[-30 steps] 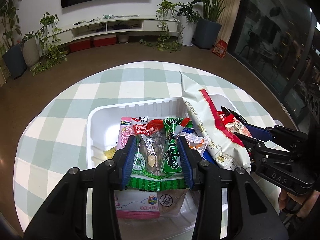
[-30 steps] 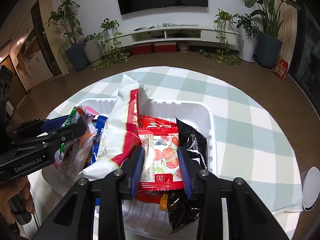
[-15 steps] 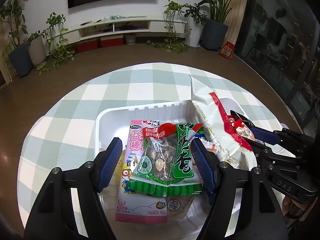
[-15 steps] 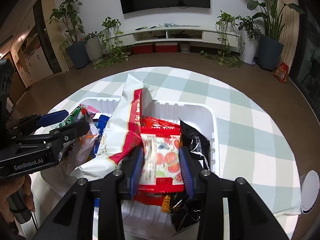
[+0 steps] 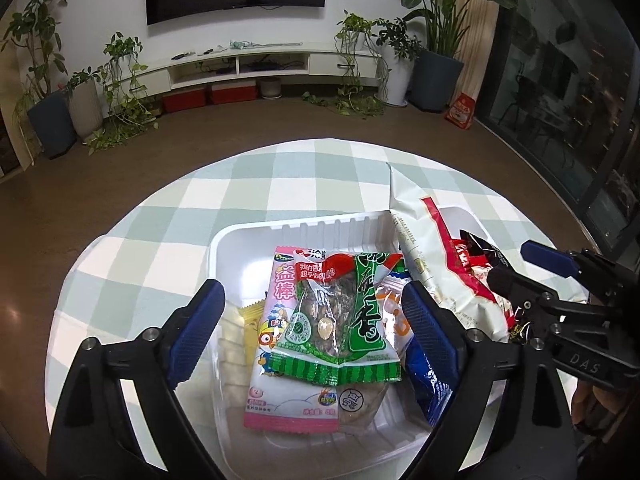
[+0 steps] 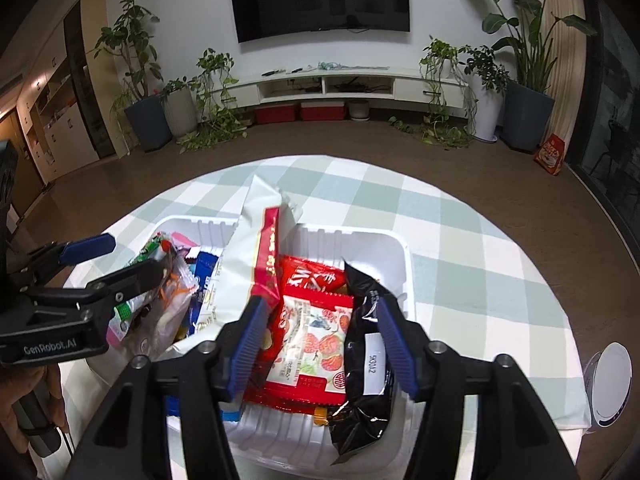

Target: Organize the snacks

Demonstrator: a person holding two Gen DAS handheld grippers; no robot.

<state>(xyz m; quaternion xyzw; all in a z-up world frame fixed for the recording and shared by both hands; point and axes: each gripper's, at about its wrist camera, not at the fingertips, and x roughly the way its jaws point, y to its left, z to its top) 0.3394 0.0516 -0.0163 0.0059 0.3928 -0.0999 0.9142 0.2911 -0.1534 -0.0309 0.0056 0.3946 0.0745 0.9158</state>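
Note:
A white plastic bin (image 5: 280, 230) on the checked tablecloth holds several snack packs. In the left wrist view my left gripper (image 5: 316, 320) is open above a green mushroom pack (image 5: 340, 320) that lies on a pink pack (image 5: 280, 396). In the right wrist view my right gripper (image 6: 320, 340) is open over a red and white fruit-print pack (image 6: 316, 344), with a black pack (image 6: 364, 368) at its right. A tall white and red bag (image 6: 260, 256) stands in the bin's middle; it also shows in the left wrist view (image 5: 424, 248).
The round table with the green and white cloth (image 6: 460, 240) carries the bin near its front. A white round object (image 6: 610, 388) sits at the table's right edge. Potted plants and a TV shelf line the far wall.
Both grippers have opened. The left let go of the green mushroom pack, the right let go of the red and white pack; both packs now lie in the bin and both grippers have drawn back slightly.

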